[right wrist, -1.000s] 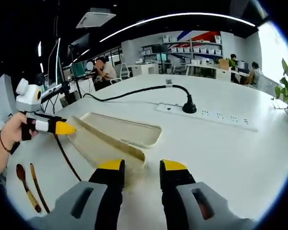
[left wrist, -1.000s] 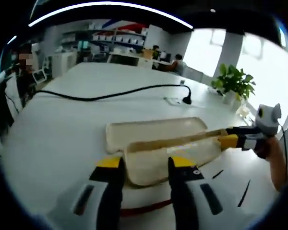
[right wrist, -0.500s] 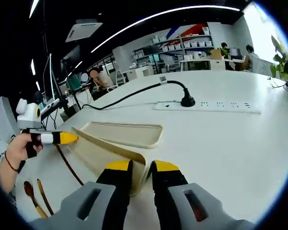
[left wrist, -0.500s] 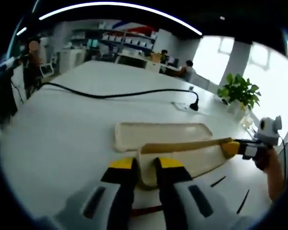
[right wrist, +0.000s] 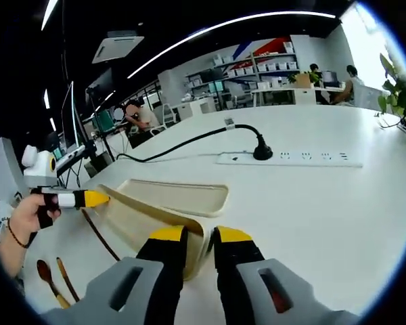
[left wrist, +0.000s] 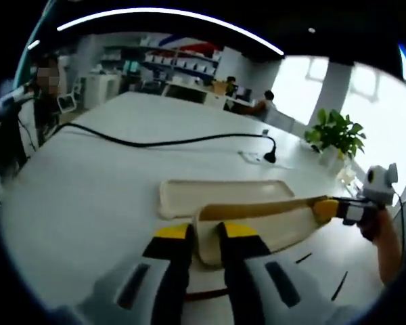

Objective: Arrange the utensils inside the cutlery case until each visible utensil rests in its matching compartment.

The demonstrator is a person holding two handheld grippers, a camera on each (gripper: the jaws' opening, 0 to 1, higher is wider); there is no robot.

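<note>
Both grippers pinch the case (left wrist: 257,227): the left gripper (left wrist: 204,231) at 1 end, the right gripper (right wrist: 197,235) at the other. The case sits mid-table beside the lid (left wrist: 220,193), with bare white table (right wrist: 311,203) open all around. Both grips stay as they were 0.5 s ago.

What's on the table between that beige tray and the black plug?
Nothing: in the right gripper view, bare white table separates the tray from the plug and white power strip.

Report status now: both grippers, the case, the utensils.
Left gripper and right gripper shut on case lid. Case tray empty. Utensils on table.
</note>
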